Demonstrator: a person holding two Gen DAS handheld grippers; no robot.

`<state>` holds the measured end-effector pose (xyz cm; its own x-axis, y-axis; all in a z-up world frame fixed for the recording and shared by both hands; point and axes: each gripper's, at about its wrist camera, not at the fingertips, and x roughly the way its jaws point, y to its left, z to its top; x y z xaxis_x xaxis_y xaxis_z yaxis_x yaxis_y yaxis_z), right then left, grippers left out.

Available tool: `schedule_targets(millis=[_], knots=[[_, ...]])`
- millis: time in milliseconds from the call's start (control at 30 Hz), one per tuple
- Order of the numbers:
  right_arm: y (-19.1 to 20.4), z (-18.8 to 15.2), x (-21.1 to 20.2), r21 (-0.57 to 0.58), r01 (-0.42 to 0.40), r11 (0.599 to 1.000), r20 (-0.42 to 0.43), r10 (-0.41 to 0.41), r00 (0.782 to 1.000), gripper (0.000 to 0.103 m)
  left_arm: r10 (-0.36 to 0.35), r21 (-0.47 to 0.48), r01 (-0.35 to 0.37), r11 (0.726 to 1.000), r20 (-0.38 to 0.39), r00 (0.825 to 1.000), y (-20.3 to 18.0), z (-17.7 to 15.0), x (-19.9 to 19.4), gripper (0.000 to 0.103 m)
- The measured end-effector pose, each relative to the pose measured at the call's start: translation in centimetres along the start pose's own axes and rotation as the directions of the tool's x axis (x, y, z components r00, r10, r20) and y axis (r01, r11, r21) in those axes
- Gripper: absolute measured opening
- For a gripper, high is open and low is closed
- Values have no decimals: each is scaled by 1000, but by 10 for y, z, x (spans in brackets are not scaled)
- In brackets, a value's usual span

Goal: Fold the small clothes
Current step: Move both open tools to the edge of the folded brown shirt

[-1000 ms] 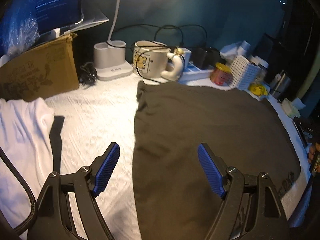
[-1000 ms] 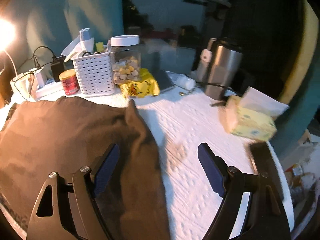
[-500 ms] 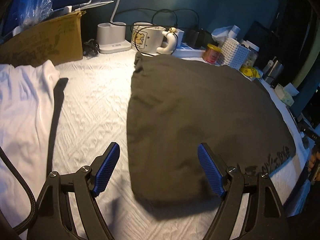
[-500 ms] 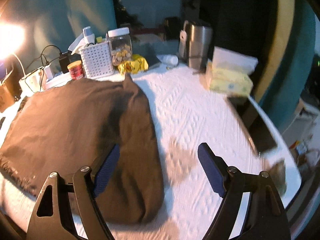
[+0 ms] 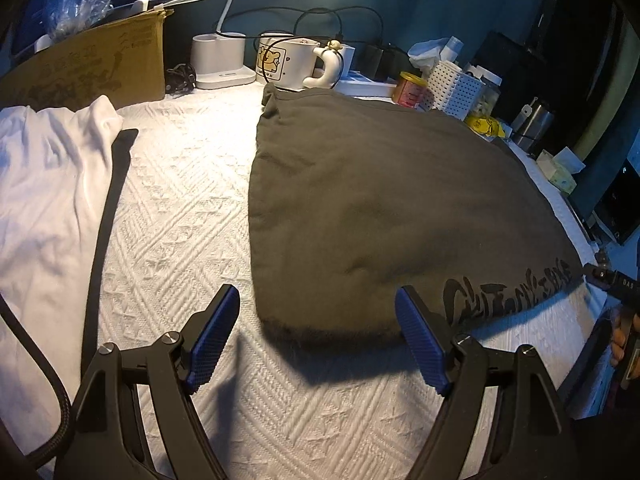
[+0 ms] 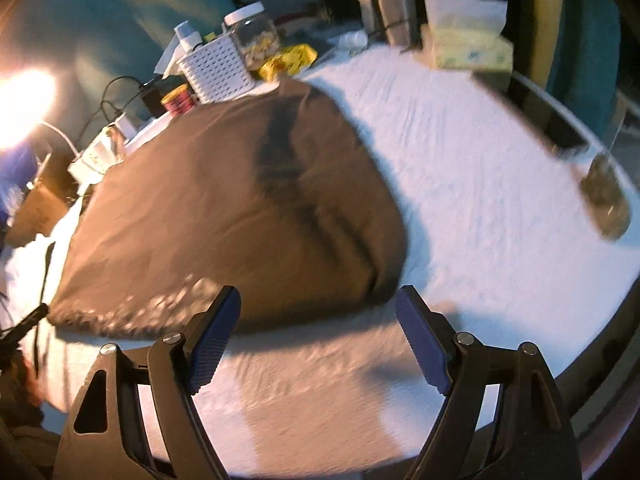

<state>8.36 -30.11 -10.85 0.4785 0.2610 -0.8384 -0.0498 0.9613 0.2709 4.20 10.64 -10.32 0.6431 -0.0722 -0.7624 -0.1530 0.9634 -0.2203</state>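
A dark grey-brown garment (image 5: 380,208) lies flat on the white textured table cover (image 5: 176,208), with black lettering along its near right hem. It also shows in the right wrist view (image 6: 224,208). My left gripper (image 5: 318,336) is open and empty, hovering just short of the garment's near left corner. My right gripper (image 6: 318,336) is open and empty, just short of the garment's near right edge. A white garment (image 5: 44,184) lies at the left.
A cardboard box (image 5: 88,68), lamp base (image 5: 220,60), mug (image 5: 288,64), red can (image 5: 410,88) and white basket (image 5: 456,88) line the back edge. A tissue pack (image 6: 468,44), steel flask (image 6: 388,0) and dark tablet (image 6: 560,128) sit at the right.
Both grippers have pulled back toward the near table edge, so the garment's whole near hem now shows ahead of them. Both stay open and empty.
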Motion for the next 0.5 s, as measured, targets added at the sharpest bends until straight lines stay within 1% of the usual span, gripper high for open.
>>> schedule_targets(millis=[100, 167, 300, 333, 367, 400, 500], knots=[[6, -6, 5, 11, -50, 999, -22, 50, 998, 83, -2, -3, 2, 1000, 0, 1000, 1, 0, 0, 80], [8, -7, 9, 21, -57, 998, -26, 58, 998, 83, -6, -8, 6, 1000, -2, 1000, 2, -1, 0, 80], [4, 0, 13, 62, -76, 995, 10, 76, 997, 83, -23, -30, 23, 999, -12, 1000, 3, -2, 3, 79], [1, 2, 14, 80, -90, 993, 23, 88, 996, 83, -26, -37, 25, 999, -15, 1000, 3, -2, 5, 78], [-1, 3, 15, 89, -97, 991, 34, 94, 995, 83, -29, -43, 29, 999, -18, 999, 4, -2, 6, 74], [-2, 6, 17, 98, -98, 990, 46, 94, 994, 83, -34, -49, 33, 998, -24, 999, 4, -2, 8, 73], [-6, 13, 22, 122, -89, 988, 75, 80, 994, 83, -31, -59, 30, 998, -26, 999, 4, -3, 10, 70]])
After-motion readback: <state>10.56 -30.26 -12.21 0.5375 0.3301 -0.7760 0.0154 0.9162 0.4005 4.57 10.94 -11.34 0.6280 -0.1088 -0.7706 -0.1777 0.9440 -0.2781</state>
